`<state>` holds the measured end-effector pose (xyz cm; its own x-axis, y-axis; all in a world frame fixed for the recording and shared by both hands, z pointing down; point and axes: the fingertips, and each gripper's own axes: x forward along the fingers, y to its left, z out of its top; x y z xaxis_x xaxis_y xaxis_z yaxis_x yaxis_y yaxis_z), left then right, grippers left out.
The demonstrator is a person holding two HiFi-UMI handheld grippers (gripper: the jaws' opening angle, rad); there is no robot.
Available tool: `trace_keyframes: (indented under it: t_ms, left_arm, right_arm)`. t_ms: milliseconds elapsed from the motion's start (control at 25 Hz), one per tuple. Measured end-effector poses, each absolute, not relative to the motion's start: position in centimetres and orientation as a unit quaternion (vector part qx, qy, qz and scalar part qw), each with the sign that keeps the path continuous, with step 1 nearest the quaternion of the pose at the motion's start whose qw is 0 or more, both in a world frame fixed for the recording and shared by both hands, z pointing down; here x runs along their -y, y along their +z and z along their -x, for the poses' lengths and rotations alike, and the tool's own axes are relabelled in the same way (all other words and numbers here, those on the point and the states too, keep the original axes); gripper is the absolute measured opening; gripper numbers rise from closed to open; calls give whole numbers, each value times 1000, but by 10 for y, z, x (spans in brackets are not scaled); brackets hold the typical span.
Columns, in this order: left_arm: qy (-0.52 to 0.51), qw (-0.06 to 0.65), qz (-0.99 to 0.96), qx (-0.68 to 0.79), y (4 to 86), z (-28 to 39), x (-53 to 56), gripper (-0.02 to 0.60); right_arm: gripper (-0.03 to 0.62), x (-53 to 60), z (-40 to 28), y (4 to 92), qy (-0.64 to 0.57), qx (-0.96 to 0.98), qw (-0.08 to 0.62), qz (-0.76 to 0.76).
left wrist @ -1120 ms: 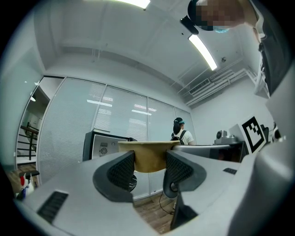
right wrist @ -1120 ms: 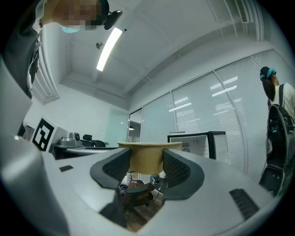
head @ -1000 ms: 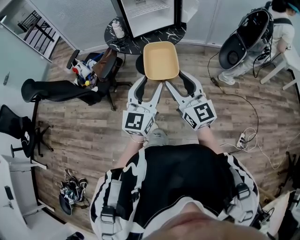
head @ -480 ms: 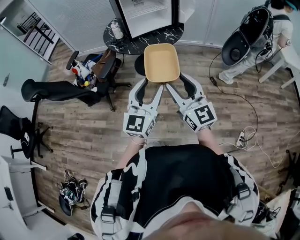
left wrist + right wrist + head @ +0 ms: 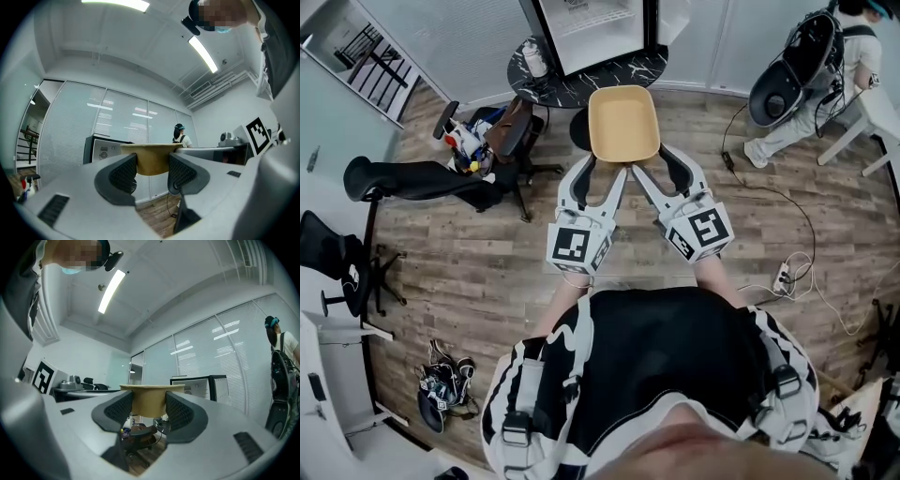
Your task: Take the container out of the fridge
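A tan, empty, rounded-rectangle container [image 5: 623, 122] hangs in the air in front of the open fridge [image 5: 591, 33], out of it and over the wooden floor. My left gripper [image 5: 602, 171] is shut on the container's near edge at its left corner. My right gripper [image 5: 661, 167] is shut on the same edge at its right corner. In the left gripper view the container [image 5: 152, 159] sits between the dark ribbed pads of the left gripper [image 5: 152, 171]. The right gripper view shows the container [image 5: 149, 401] clamped by the right gripper [image 5: 149, 411] likewise.
The fridge stands on a round black marbled table [image 5: 609, 80] with a bottle [image 5: 534, 58] on it. A black office chair [image 5: 422, 178] and clutter lie to the left. A person [image 5: 853, 56] is at the far right. A power strip [image 5: 783, 278] and cables lie on the floor.
The container and both grippers hold almost still. The person at the far right has shifted a little.
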<state>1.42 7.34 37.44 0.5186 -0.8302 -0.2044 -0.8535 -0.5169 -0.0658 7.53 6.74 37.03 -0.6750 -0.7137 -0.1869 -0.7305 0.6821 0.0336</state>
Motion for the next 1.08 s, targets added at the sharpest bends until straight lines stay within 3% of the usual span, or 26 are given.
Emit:
trace_keyframes:
  t_ms: [1080]
  left_arm:
    - [76, 84, 866, -487, 367, -9, -76, 218]
  right_arm:
    - [230, -70, -70, 365, 53, -914, 86, 393]
